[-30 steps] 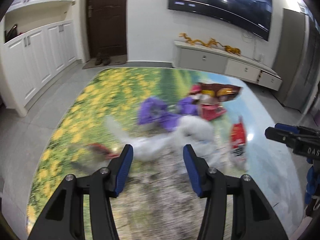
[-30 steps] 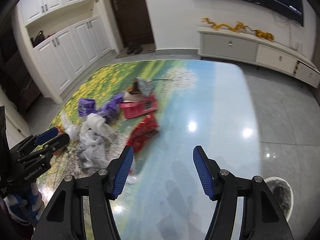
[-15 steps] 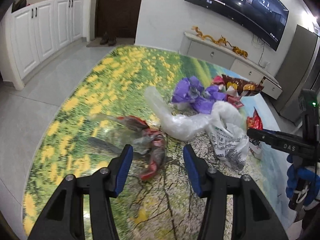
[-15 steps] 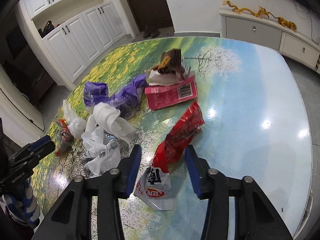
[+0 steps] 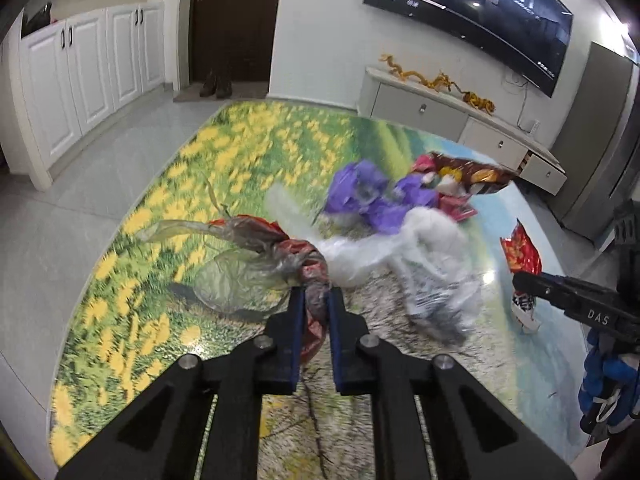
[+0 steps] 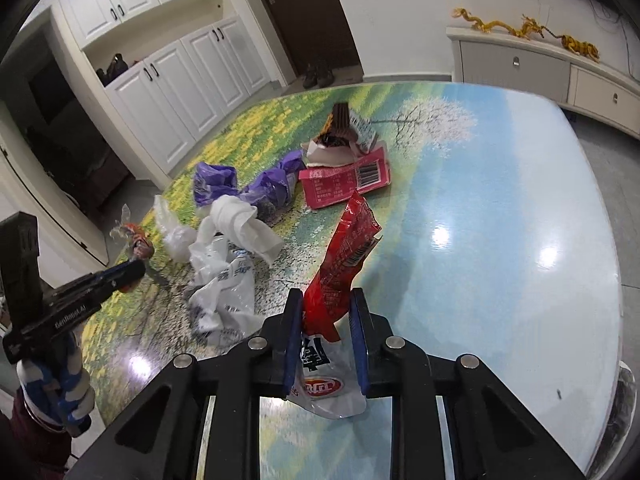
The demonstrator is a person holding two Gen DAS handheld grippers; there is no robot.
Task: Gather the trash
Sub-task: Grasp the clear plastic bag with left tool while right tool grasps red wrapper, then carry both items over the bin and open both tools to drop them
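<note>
The left gripper (image 5: 316,302) pinched a crumpled clear-and-red wrapper (image 5: 280,256) on the tabletop (image 6: 500,240), while the right gripper (image 6: 325,316) clamped a red snack bag (image 6: 344,256) at twelve o'clock.

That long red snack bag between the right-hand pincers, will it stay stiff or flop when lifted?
Probably flops: the red snack bag is thin, creased film, already bent. Likely light, since it looks flattened and empty. Its glossy surface may slip in the right gripper.

Your desk (image 6: 500,220) is glossy and smooth; the red wrapper (image 6: 344,264) shiny foil, the white bag (image 6: 224,292) crinkled plastic.
</note>
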